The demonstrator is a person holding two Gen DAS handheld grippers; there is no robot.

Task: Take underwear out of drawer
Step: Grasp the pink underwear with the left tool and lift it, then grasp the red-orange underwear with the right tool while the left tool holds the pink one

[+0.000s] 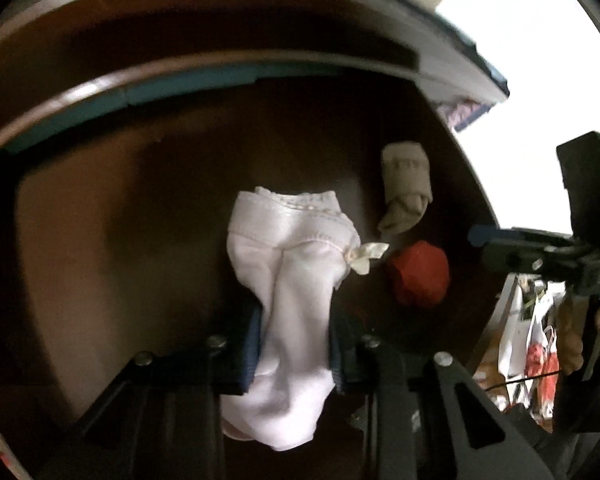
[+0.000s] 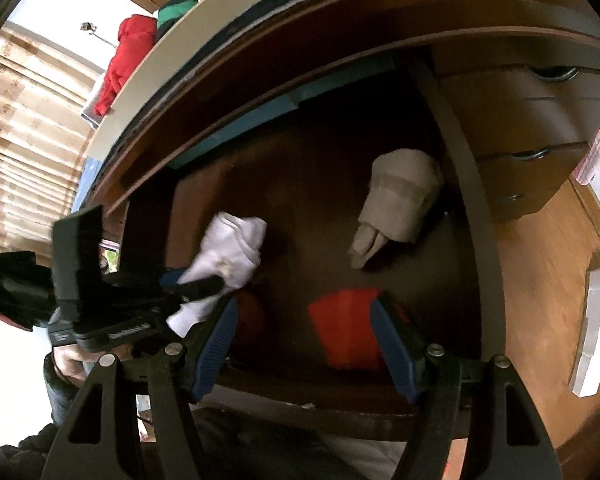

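Observation:
My left gripper [image 1: 294,340] is shut on white underwear [image 1: 292,264] with a lace band and a small bow, held above the floor of the open dark wooden drawer [image 1: 100,220]. The right wrist view shows that gripper [image 2: 196,280] from the side with the white underwear [image 2: 232,248] in it. My right gripper [image 2: 304,344] is open over the drawer's front edge, its blue pads either side of a red folded garment [image 2: 344,332]. A beige rolled garment [image 2: 400,200] lies at the drawer's right side. The red garment [image 1: 418,274] and the beige garment [image 1: 406,196] also show in the left wrist view.
The drawer sits under a wooden bed frame [image 2: 340,20] with a mattress and piled clothes [image 2: 128,56] on top. A bedside chest with handled drawers [image 2: 532,128] stands to the right. A wooden floor [image 2: 540,300] carries a white flat object [image 2: 592,328].

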